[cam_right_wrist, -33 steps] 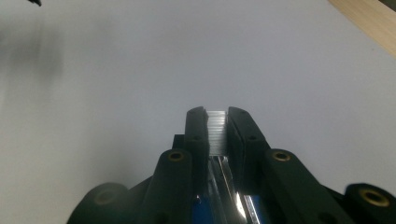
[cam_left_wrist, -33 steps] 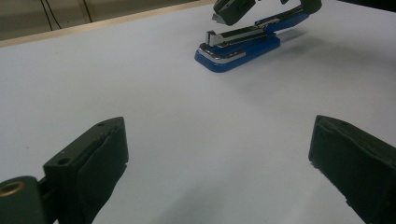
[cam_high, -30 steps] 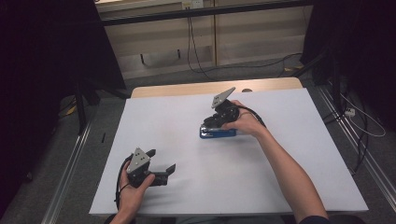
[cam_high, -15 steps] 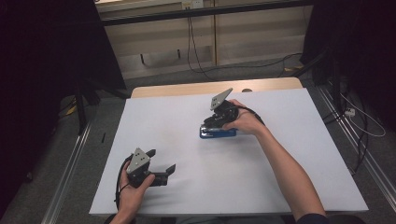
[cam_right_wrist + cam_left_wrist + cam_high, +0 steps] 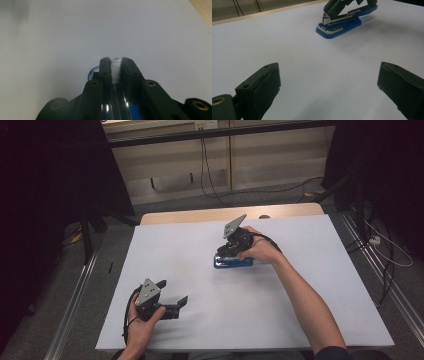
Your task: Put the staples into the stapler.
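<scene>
While the right gripper (image 5: 227,251) was clenched on the metal top arm of the blue stapler (image 5: 233,262), its two black jaws stood close together with the bright silver strip pinched between them, as the right gripper view (image 5: 116,65) showed. The stapler lay near the middle of the white table (image 5: 310,320), slightly toward the far side, its base flat on the surface and its top arm tilted up from the nose.

To do this step well, by my judgement, the grip needed to stay centred on the narrow arm, because smooth metal could slide sideways out of the pads. Any lift or press should have followed the hinge's line, so the base would not skid on the slick tabletop.

The left gripper (image 5: 172,295) rested low near the table's near-left edge, well apart from the stapler, its jaws spread wide and holding nothing. In the left gripper view its pads (image 5: 268,80) looked matte, dark and slightly ridged.

The stapler (image 5: 342,25) had a glossy blue plastic base with rounded corners, a chrome-trimmed nose and a long, tapered shape. The table was plain, smooth and featureless, with a strip of pale wood (image 5: 210,215) along its far edge.
</scene>
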A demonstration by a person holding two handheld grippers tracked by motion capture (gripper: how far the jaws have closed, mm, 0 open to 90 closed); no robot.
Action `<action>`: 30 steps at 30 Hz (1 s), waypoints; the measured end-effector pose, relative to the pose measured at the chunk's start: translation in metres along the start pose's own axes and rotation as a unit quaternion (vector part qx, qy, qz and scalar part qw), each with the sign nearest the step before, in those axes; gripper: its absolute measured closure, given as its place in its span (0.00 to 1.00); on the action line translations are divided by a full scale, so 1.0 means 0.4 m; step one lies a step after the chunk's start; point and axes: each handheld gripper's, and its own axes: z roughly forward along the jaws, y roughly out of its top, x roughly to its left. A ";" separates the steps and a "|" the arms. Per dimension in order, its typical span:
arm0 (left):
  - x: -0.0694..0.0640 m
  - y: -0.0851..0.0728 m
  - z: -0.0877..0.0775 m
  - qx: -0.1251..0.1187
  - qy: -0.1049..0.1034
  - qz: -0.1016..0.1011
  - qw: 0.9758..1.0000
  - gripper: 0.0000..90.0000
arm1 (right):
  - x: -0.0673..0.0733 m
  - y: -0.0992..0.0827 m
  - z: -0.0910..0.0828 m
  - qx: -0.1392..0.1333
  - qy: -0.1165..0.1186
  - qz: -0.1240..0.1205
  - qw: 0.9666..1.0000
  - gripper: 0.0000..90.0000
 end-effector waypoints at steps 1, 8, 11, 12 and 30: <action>0.001 0.000 0.000 0.000 0.000 0.000 1.000 0.05 | -0.001 -0.002 0.000 -0.001 0.001 -0.002 1.000 0.88; 0.001 0.000 0.001 0.001 -0.001 0.000 1.000 0.05 | -0.004 -0.007 0.002 0.000 0.004 -0.001 1.000 0.88; 0.001 0.000 0.001 0.001 -0.001 0.000 1.000 0.05 | -0.003 -0.006 -0.001 0.000 0.003 0.000 1.000 0.88; 0.001 0.000 0.000 0.001 -0.001 0.001 1.000 0.05 | -0.002 -0.005 -0.001 -0.002 0.003 -0.001 1.000 0.88; 0.001 -0.001 0.002 0.004 -0.003 0.002 1.000 0.05 | -0.003 -0.006 0.004 -0.004 0.008 -0.007 1.000 0.88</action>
